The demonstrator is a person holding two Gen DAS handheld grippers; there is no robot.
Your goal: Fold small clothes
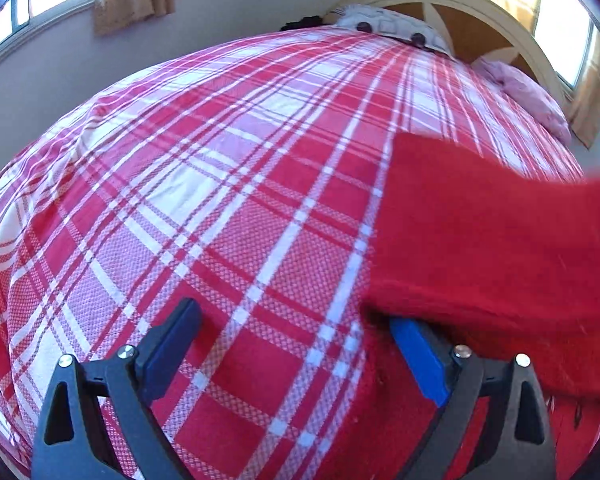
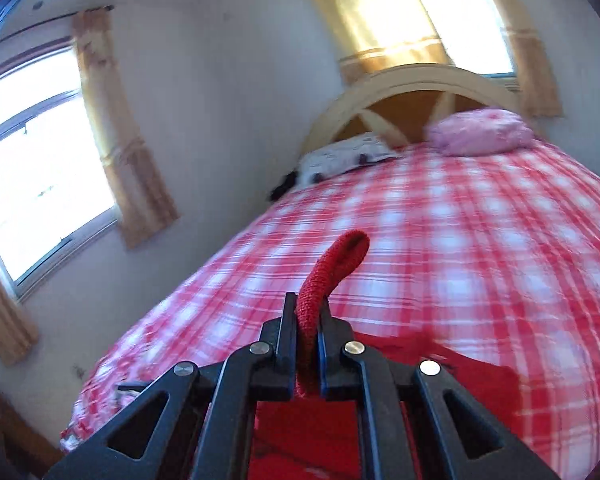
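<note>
The left gripper (image 1: 296, 344), a black frame with blue finger pads, hangs just above the red-and-white checked bedspread (image 1: 204, 208) with its jaws spread wide and nothing between them; its right-hand pad (image 1: 418, 356) sits under the near edge of the red knitted garment (image 1: 492, 240), which is lifted off the cover and drapes across the right of the left wrist view; whether pad and cloth actually touch is hard to tell.

The right gripper (image 2: 306, 312) is clamped tight on a fold of that same red knitted garment (image 2: 332, 276); a rolled edge of it stands up past the fingertips and curls over, while the rest hangs down below the jaws, with more red cloth spread on the bedspread (image 2: 440, 240) beneath; the right wrist view is blurred.

At the far end of the bed stand a cream arched wooden headboard (image 2: 400, 80), a pink ruffled pillow (image 2: 480, 132) and a white patterned pillow (image 2: 344, 156); tan curtains (image 2: 116, 132) hang beside bright windows (image 2: 36, 160).
</note>
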